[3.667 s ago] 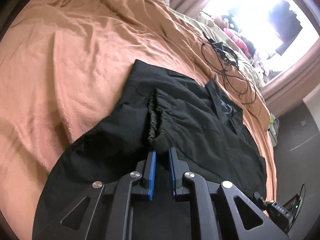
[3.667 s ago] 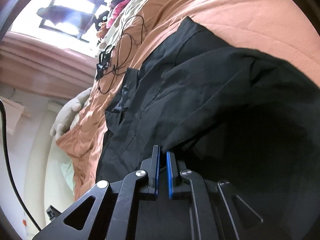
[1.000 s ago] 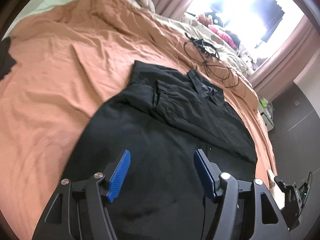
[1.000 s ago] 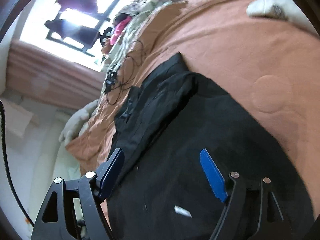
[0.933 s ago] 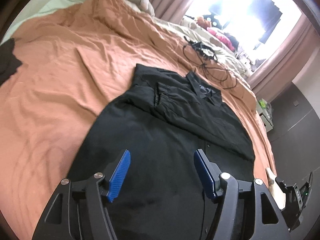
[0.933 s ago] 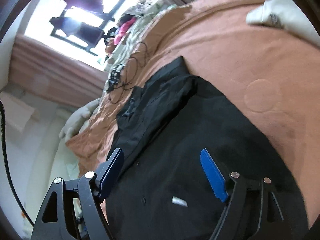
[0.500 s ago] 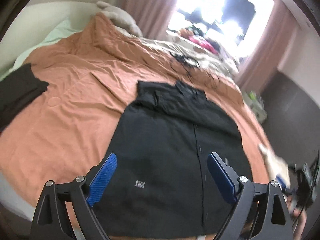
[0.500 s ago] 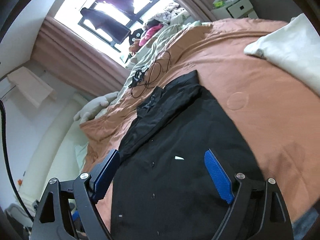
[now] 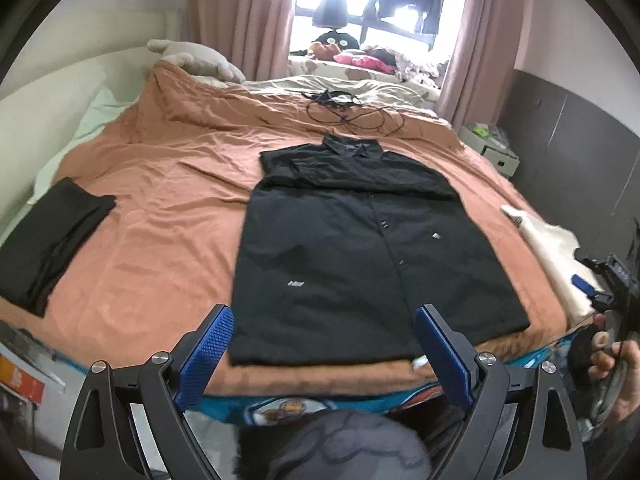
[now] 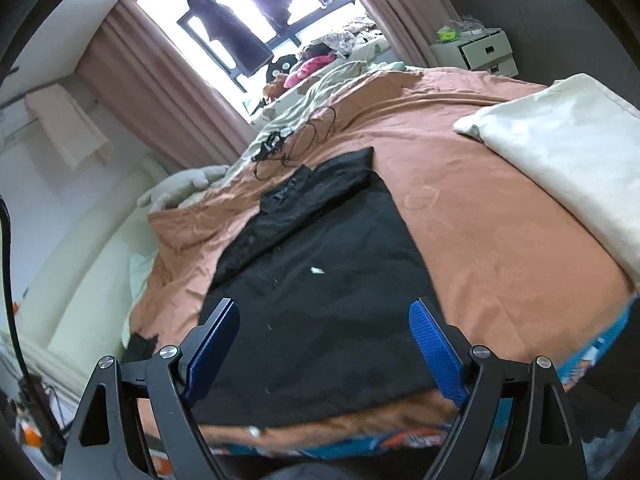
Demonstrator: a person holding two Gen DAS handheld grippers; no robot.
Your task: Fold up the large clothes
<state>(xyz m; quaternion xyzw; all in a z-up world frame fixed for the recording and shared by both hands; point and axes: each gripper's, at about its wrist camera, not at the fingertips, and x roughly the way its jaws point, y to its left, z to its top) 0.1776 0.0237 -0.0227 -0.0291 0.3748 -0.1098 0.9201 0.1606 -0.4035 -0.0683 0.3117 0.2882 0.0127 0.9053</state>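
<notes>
Left gripper [image 9: 322,354] held off the near edge of the bed [image 9: 160,184], tilted downward; fingers [image 9: 206,350] spread wide, nothing between them, jaws having just opened further. Right gripper [image 10: 324,350] in like pose, also angled down, rolled so the bed runs slantwise; its fingers [image 10: 434,346] wide apart and empty, likewise just opened.

Black shirt [image 9: 360,248] lies flat on the orange bedcover ahead of both finger pairs, collar at the far end, sleeves folded across the upper chest, hem nearest the fingers.

Folded dark garment [image 9: 52,240] sits well left of the left fingers. White pillow [image 10: 568,152] lies right of the right fingers. A hand [image 9: 612,364] shows at the left view's right edge.
</notes>
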